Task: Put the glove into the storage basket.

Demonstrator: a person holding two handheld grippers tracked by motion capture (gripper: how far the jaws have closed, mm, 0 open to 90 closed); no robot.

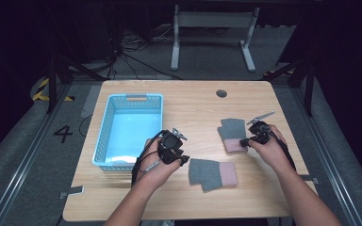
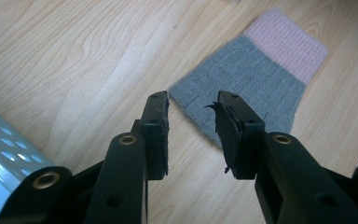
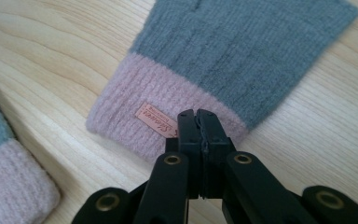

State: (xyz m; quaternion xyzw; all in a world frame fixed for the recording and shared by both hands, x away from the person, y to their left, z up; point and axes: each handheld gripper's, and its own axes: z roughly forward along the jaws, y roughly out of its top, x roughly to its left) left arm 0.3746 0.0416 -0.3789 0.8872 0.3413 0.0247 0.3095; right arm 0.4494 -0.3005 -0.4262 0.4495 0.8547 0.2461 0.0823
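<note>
- The near glove (image 2: 256,70), a flat grey knit with a ribbed pink cuff, lies just beyond the left gripper (image 2: 191,128), its long axis running away up-right, cuff farthest.
- That gripper's jaws stand partly open, holding nothing.
- The far glove (image 3: 223,60), fuzzy with a small sewn label, points its cuff toward the right gripper (image 3: 199,122).
- Those jaws are closed tight at the cuff's edge; whether they pinch it is unclear.

wooden table (image 1: 193,101), blue basket (image 1: 104,127), two gloves (image 1: 212,173)
</note>
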